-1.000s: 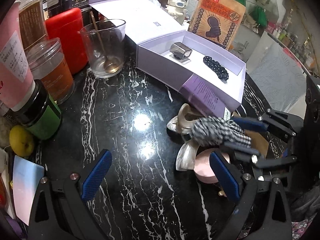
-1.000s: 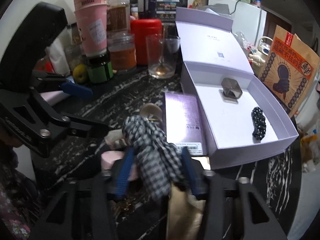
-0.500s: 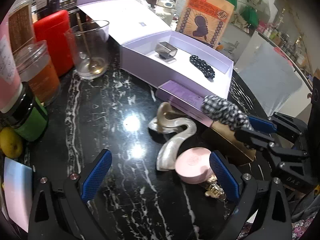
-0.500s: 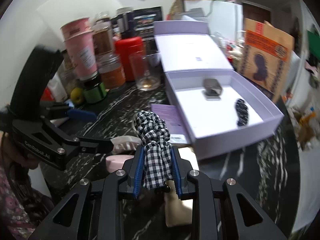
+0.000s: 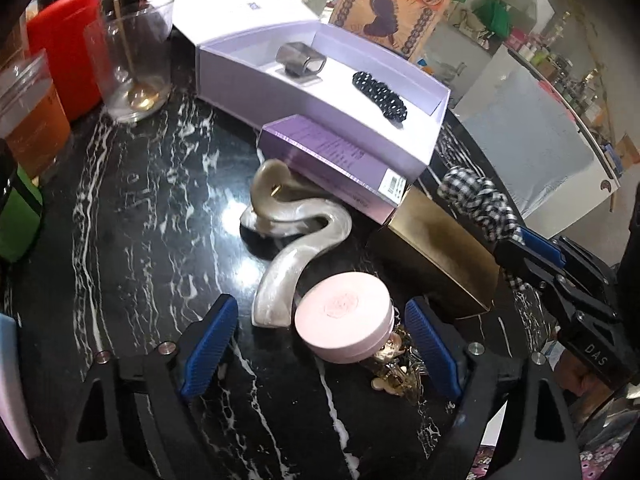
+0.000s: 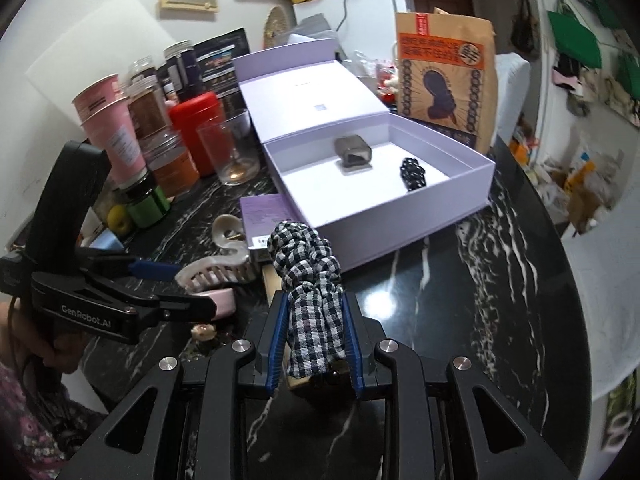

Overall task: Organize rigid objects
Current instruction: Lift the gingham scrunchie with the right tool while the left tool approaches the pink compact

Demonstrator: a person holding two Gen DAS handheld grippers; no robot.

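My right gripper (image 6: pixel 316 340) is shut on a black-and-white checked fabric hair tie (image 6: pixel 308 268), held above the black marble table (image 6: pixel 460 300) in front of the open lilac box (image 6: pixel 404 208). A grey metal clip (image 6: pixel 354 152) and a black beaded hair tie (image 6: pixel 412 172) lie in the box. My left gripper (image 5: pixel 320 332) points down and its jaws are closing. A pink round compact (image 5: pixel 342 326) and the end of a pearly hair claw (image 5: pixel 296 240) sit between its blue pads (image 5: pixel 210 344), which touch neither.
A purple carton (image 5: pixel 332 164) and a gold box (image 5: pixel 436 256) lie against the lilac box. Gold trinkets (image 5: pixel 394 368) sit beside the compact. A glass with a spoon (image 5: pixel 132 56), a red canister (image 5: pixel 68 40), jars and pink cups (image 6: pixel 108 128) crowd the far left. A paper bag (image 6: pixel 444 80) stands behind.
The right gripper lifted the checked hair tie off the pile, carried it right and rolled. The left gripper sank toward the compact and hair claw, and its jaws narrowed.
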